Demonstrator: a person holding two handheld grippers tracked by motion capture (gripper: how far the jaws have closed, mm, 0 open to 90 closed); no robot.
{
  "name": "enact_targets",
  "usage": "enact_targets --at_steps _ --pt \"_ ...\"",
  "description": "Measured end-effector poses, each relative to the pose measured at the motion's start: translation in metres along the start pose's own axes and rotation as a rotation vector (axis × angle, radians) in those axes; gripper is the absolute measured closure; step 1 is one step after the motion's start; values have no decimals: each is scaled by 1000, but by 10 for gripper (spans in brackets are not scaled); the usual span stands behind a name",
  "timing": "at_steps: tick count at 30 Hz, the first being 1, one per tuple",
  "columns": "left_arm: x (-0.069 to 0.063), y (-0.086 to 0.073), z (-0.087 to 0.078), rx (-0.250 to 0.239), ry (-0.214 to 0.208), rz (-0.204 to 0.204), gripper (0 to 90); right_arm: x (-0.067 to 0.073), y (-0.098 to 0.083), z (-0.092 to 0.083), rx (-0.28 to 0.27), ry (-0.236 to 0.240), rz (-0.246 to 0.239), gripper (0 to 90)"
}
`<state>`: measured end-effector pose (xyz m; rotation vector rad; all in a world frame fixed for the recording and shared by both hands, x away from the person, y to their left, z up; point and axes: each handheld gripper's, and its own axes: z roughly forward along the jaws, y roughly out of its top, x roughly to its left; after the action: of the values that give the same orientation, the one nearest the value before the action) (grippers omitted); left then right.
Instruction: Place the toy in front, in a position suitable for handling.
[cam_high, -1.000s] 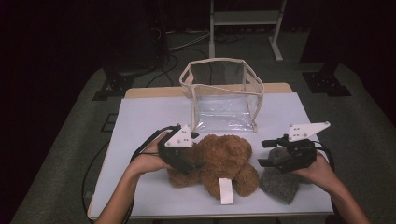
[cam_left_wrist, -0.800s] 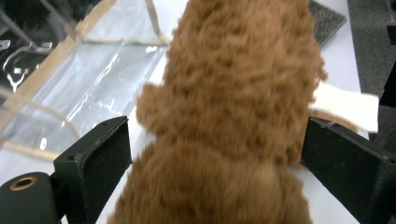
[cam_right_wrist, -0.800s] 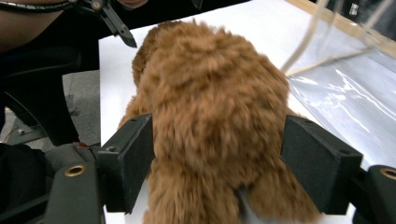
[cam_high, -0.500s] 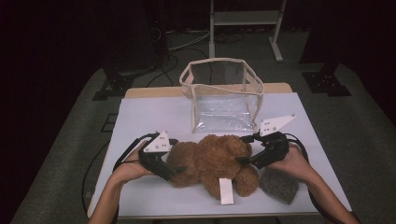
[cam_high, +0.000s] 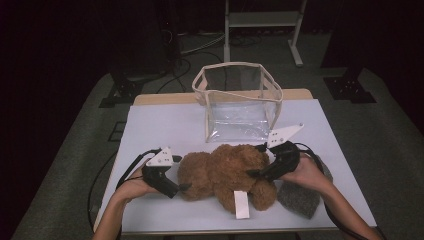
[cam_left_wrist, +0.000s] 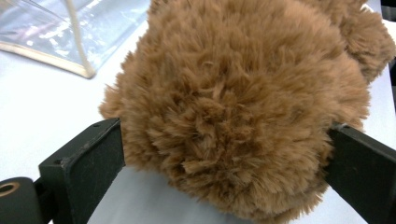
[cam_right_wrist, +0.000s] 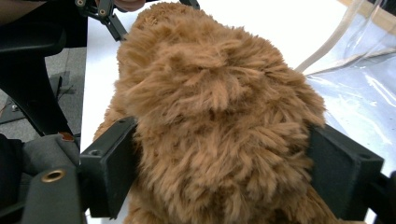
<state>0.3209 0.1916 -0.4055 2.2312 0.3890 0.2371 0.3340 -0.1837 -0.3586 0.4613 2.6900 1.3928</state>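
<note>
We have the brown plush bear (cam_high: 227, 172) lying near-centre on the surface (cam_high: 165, 125). Left gripper (cam_high: 184, 187) and right gripper (cam_high: 251, 172) have just been opening; their wide jaws straddle its ends. Next we judge: close, lift toward the far clear bag (cam_high: 239, 100).

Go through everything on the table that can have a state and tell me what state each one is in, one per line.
Brown plush teddy bear: lying on the white table, untucked white tag showing.
Clear plastic bag with cream trim: upright, top open, empty.
Grey fuzzy plush: lying flat beside the bear.
Left tongs: jaws just opened wide, straddling one end of the bear.
Right tongs: jaws just opened wide, straddling the other end.
</note>
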Motion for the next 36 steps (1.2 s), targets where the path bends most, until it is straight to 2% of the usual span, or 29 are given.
enact_targets --at_steps 2,4,7,9,11,15,18,21,27,32,36 --pt "0 -1 4 4 -22 1 27 0 -1 3 2 5 7 154" --pt "-2 -2 8 14 -65 4 48 1 -1 7 6 8 -1 145" --pt "-6 -1 14 23 -55 22 59 3 -2 14 16 7 -9 142" --pt "-6 -1 12 18 -43 20 125 4 -4 18 12 -4 -8 144" --pt "-7 -1 11 7 -38 22 198 3 -6 19 -3 -3 7 219" --pt "-11 9 8 -12 -24 37 270 5 -6 12 -17 -25 18 347" --pt "-14 19 8 -17 -20 47 284 5 -4 2 -32 -35 22 378" --pt "-19 35 8 -24 -11 79 284 6 -5 -10 -34 -46 16 383" --pt "-29 65 16 -46 -32 128 284 10 -8 -49 -57 -74 17 383" --pt "-41 86 37 -56 -73 155 285 15 -21 -81 -42 -107 26 381" --pt "-46 93 52 -34 -87 157 287 12 -37 -92 -38 -117 55 380"
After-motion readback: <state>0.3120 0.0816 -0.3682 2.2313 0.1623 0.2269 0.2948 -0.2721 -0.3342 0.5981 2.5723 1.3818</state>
